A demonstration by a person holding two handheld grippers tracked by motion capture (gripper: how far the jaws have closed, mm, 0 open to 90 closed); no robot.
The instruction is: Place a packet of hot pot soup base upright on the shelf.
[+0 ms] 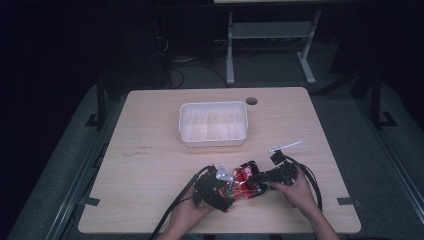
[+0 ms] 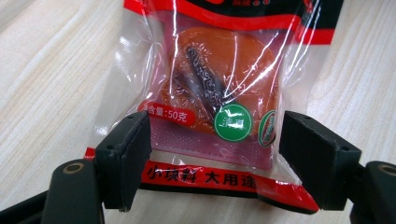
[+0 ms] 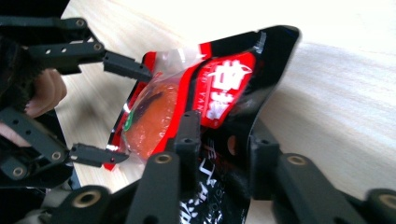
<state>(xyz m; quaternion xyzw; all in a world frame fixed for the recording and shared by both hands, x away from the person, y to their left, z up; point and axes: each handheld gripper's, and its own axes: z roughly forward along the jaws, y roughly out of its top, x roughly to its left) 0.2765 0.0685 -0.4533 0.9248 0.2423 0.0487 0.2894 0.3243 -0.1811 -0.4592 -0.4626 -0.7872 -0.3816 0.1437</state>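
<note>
A clear, red and black food packet (image 1: pixel 244 183) with an orange block inside hangs between my two grippers near the table's front edge. In the left gripper view, my left gripper (image 2: pixel 219 149) has a black jaw pressed on each side edge of the packet (image 2: pixel 219 60) at its red bottom seam. In the right gripper view, my right gripper (image 3: pixel 224 140) clamps the packet's black end (image 3: pixel 233 74), which buckles between the jaws. The left gripper (image 3: pixel 128 114) shows farther off at the other end. From above, the left gripper (image 1: pixel 226 192) and right gripper (image 1: pixel 256 177) face each other.
A white plastic tub (image 1: pixel 213 104) with inner dividers stands at the middle of the wooden table (image 1: pixel 150 130). A thin white strip (image 1: pixel 285 146) lies just beyond my right hand. A round cable hole (image 1: pixel 251 100) sits near the far edge. Dark floor and a grey frame lie beyond.
</note>
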